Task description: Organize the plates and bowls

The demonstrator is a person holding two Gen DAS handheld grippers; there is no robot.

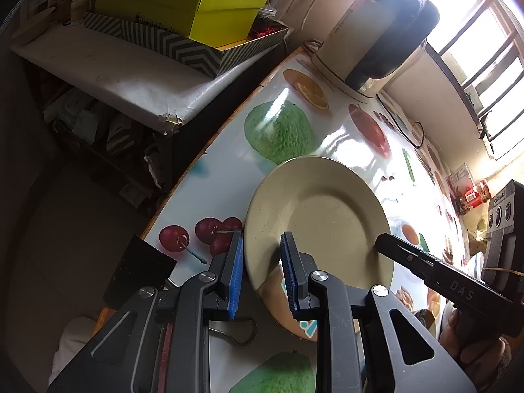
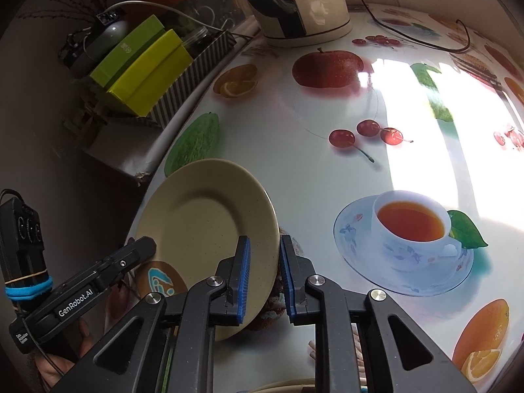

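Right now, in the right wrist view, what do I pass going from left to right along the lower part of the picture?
The left tool → beige plate → the right tool at the plate's edge → printed teacup and saucer → printed orange.

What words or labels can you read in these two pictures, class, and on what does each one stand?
"GenRobot.AI": on the black body of the left gripper.
"DAS": on the black body of the right gripper.
Black lettering on the zigzag-striped box: partly hidden, unreadable.
Print on the cream electric kettle: too small.
Label on the red-labelled jar: blurred.
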